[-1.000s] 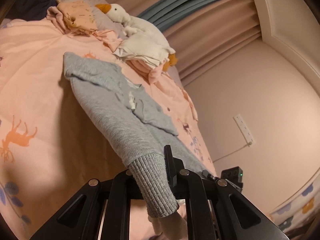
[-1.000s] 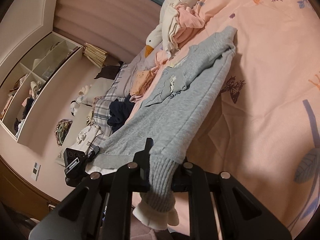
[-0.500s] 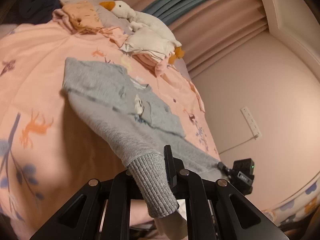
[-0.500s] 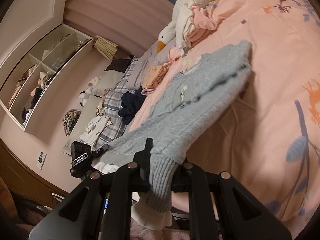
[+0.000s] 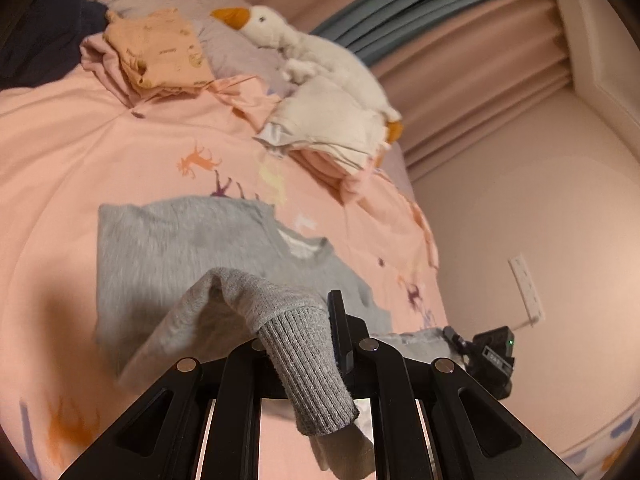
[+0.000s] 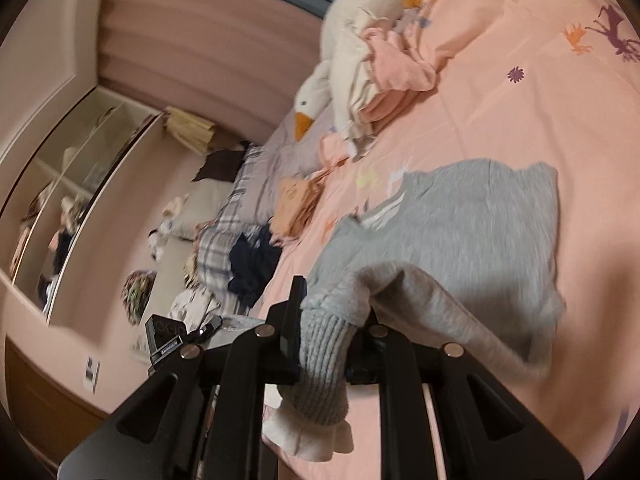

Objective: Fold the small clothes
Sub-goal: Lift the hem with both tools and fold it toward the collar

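So both claws have a sleeve each here; the left gripper (image 5: 316,344) is clamped narrow on a ribbed grey cuff (image 5: 308,372) that droops down past 6 o'clock of its view; the right gripper (image 6: 332,340) is pinched the same way on the other cuff (image 6: 320,364), with a white frilly edge hanging below it. The grey sweater (image 5: 180,252) itself lies spread on the pink duvet (image 5: 80,152), its body up around 12 o'clock from both claws, sleeves lifted back toward the fingers. Further off at 12 to 1 o'clock in the left view there's a plush goose (image 5: 320,56) lying on a pile of pale clothes (image 5: 332,132); an orange folded garment (image 5: 160,52) sits at 11 o'clock.
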### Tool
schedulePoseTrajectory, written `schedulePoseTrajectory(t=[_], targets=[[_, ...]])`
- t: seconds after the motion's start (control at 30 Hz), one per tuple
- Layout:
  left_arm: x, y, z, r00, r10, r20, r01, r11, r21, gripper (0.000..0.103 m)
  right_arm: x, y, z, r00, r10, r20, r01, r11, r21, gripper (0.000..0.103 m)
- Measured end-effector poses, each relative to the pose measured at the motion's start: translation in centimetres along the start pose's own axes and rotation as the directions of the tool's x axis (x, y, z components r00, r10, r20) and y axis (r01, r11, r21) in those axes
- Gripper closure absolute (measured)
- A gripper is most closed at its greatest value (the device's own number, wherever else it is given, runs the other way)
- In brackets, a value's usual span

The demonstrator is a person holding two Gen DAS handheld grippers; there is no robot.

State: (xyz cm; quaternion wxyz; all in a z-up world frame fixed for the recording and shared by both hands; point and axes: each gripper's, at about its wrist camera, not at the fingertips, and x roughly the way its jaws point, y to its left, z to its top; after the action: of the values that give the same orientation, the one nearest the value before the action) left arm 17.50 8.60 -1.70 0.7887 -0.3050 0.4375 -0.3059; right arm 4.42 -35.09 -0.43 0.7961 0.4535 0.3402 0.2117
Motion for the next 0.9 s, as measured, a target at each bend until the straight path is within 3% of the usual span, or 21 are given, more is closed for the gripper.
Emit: schedulePoseTrajectory(t=[0.3,0.4,0.43,0.47,0.5,0.57,0.63,0.7,0.9], targets=[[8.5,5.5,4.6,0.991,0.060,-0.117,-0.079,0.982,-0.171,0.095,6.5,-5.9,5.3,0.991,-0.117,-0.062,0.126,0.978,0.168,0.085],[10.3,7.4,6.1,0.987,0.061,-0.147,-0.098,0.961,-0.259,0.094,8.0,-8.3,6.5,0.986,-0.133,-0.103,0.157,0.949,0.274,0.076],[10.7,8.1,6.5,0.986,0.061,-0.153,-0.105,0.950,-0.296,0.093,8.3,-9.2,7.0,0.985,-0.134,-0.106,0.161,0.935,0.317,0.068],[11.2,9.1,7.0,0.985,0.062,-0.160,-0.114,0.932,-0.343,0.089,8.4,-10.4,7.4,0.988,-0.118,-0.099,0.147,0.910,0.387,0.056],[11.6,9.5,7.4,0.984,0.066,-0.165,-0.124,0.922,-0.368,0.083,8.5,-11.3,7.7,0.991,-0.098,-0.091,0.129,0.887,0.444,0.050],[12.3,10.8,8.2,0.982,0.072,-0.175,-0.140,0.900,-0.413,0.053,8.4,-12.7,8.4,0.995,-0.083,-0.051,0.098,0.845,0.525,0.048],[12.6,11.2,8.8,0.976,0.116,-0.185,-0.184,0.894,-0.409,0.050,8.3,-12.9,9.0,0.993,-0.109,-0.045,0.117,0.847,0.519,0.048],[13.1,11.6,9.4,0.969,0.114,-0.217,-0.196,0.893,-0.406,0.049,8.3,-12.5,9.3,0.990,-0.136,-0.049,0.142,0.860,0.490,0.048],[12.7,12.0,9.8,0.964,0.112,-0.242,-0.209,0.883,-0.421,0.049,6.7,-9.6,9.6,0.979,-0.205,-0.014,0.200,0.934,0.296,0.045]])
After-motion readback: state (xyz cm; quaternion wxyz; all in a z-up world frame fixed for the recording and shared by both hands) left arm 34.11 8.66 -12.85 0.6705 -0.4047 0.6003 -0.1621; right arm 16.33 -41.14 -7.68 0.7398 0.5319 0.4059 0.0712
